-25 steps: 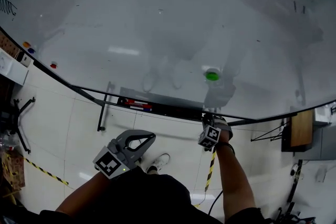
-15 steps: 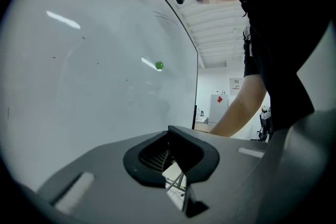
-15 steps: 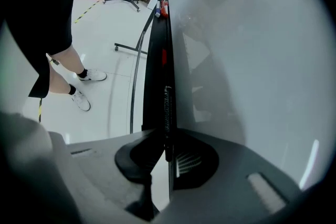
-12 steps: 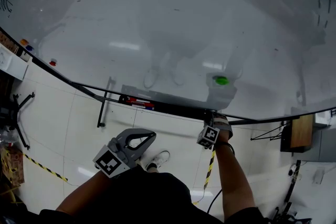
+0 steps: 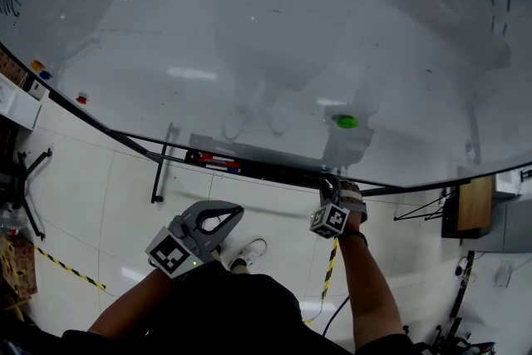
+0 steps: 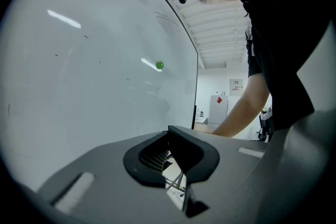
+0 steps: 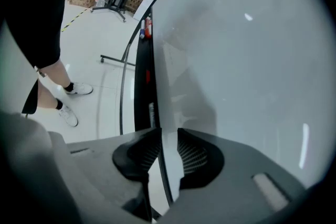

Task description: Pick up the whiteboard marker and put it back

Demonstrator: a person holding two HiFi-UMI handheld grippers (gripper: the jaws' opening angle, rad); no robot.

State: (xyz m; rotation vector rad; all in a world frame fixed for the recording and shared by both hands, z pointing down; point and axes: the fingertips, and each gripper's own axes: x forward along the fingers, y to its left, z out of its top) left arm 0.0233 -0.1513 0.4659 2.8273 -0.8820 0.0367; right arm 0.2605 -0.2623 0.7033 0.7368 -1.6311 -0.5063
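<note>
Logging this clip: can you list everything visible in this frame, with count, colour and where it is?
whiteboard: one, white with faint pen marks, fills the upper head view
green magnet: one, green, on the board above the right gripper
small magnets: about three, red, orange and blue, at the board's left edge
tray: one, dark, along the board's lower edge
markers: a few, some red, lying in the tray; exact count unclear
hazard tape: yellow-black strips on the floor
cabinet: one, wooden, far right
shoes: white, the person's, on the tiles
left gripper: grey, fingers together, empty, held low
right gripper: grey, fingers apart, empty, at the tray
</note>
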